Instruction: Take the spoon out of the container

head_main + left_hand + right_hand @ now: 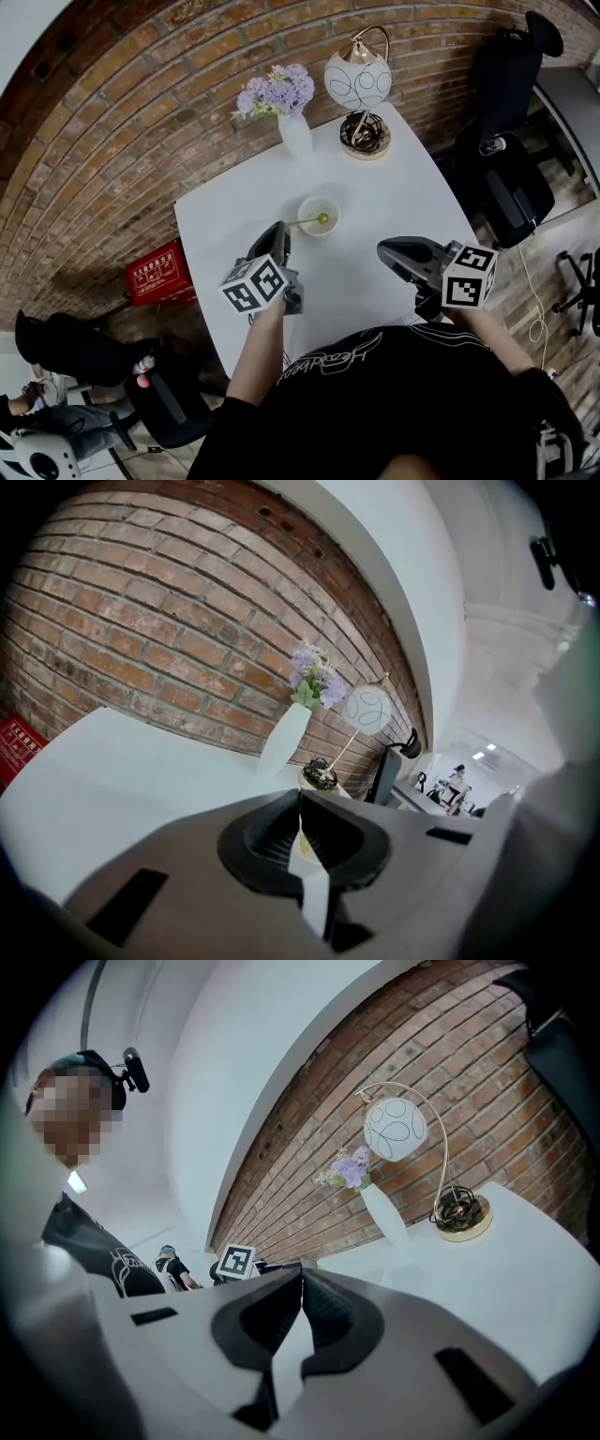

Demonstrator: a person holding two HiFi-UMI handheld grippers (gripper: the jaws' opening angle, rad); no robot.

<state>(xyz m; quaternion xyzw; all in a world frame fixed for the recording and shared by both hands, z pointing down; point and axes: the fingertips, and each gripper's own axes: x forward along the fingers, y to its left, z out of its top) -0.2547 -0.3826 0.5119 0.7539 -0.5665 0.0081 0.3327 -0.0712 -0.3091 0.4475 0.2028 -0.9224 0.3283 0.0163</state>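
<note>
A small pale bowl (319, 216) with yellowish contents stands in the middle of the white table (225, 234). A thin spoon (305, 222) rests in it, its handle pointing left. My left gripper (279, 231) lies just left of the bowl, and the handle's end runs into its closed tips. In the left gripper view the jaws (300, 797) are pressed together, with only a sliver of the bowl (302, 844) showing through the gap behind them. The grip itself is hidden. My right gripper (384, 249) hovers shut and empty near the table's front right, its tips (301, 1269) touching.
A white vase of lilac flowers (295, 134) and a gold lamp with a white globe (361, 94) stand at the table's far edge by the brick wall. A red box (155, 272) sits on the floor at left. Black chairs (511, 178) stand at right.
</note>
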